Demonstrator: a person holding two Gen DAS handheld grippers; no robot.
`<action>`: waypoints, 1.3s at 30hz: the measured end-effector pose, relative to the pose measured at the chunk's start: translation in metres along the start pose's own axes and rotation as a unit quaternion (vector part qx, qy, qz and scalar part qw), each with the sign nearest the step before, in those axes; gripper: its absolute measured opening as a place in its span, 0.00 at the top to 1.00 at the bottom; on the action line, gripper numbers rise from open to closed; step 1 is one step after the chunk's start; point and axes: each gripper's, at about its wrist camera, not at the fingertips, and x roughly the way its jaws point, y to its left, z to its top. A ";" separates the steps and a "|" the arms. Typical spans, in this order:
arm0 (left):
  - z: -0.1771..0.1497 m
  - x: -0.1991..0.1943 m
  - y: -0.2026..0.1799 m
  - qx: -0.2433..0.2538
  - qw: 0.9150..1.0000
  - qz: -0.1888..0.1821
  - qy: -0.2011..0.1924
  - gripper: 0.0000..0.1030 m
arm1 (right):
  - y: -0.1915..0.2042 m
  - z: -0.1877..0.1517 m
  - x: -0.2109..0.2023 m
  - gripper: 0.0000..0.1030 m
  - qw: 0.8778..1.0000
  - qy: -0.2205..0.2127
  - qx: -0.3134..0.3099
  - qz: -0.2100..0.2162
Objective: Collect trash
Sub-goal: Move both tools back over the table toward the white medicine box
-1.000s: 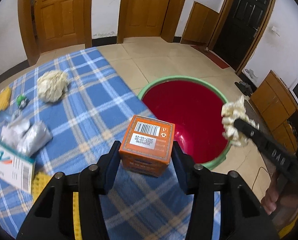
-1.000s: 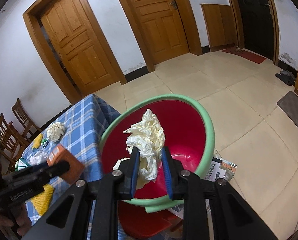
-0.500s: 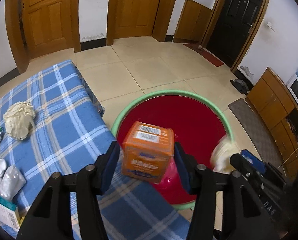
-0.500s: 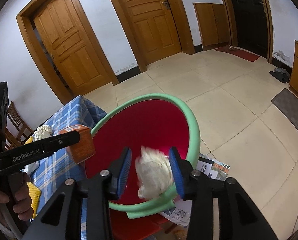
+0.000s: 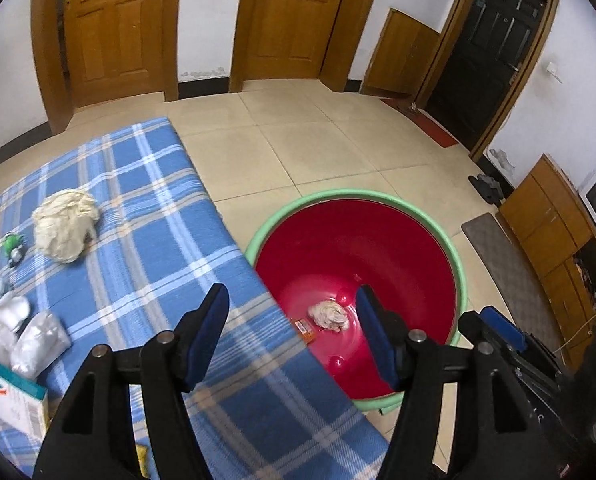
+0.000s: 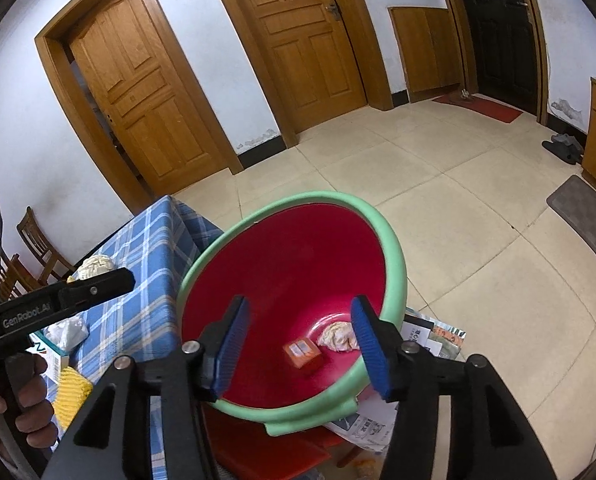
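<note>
Both tools, left tool (image 5: 292,330) and right tool (image 6: 298,344), are opening, empty, above the basin (image 6: 394,256).

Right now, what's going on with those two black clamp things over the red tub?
A person is clearing trash off a table, a gripper in each hand. The left gripper and right gripper are both opening, with nothing between their fingers. An orange box and a paper wad lie in the red basin. Another crumpled wad waits on the blue checked tablecloth.
</note>
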 end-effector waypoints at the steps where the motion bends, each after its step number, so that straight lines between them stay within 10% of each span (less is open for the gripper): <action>1: -0.002 -0.006 0.003 -0.004 1.000 0.001 -0.004 0.36 | 0.002 0.001 -0.001 0.44 1.000 0.000 -0.001 0.002; 18: -0.037 -0.065 0.061 -0.096 0.993 0.068 -0.033 0.33 | 0.048 -0.006 -0.012 0.38 0.999 0.012 -0.029 0.036; 39: -0.080 -0.095 0.158 -0.254 0.954 0.145 -0.062 0.29 | 0.085 -0.021 -0.005 0.35 0.996 0.038 -0.065 0.049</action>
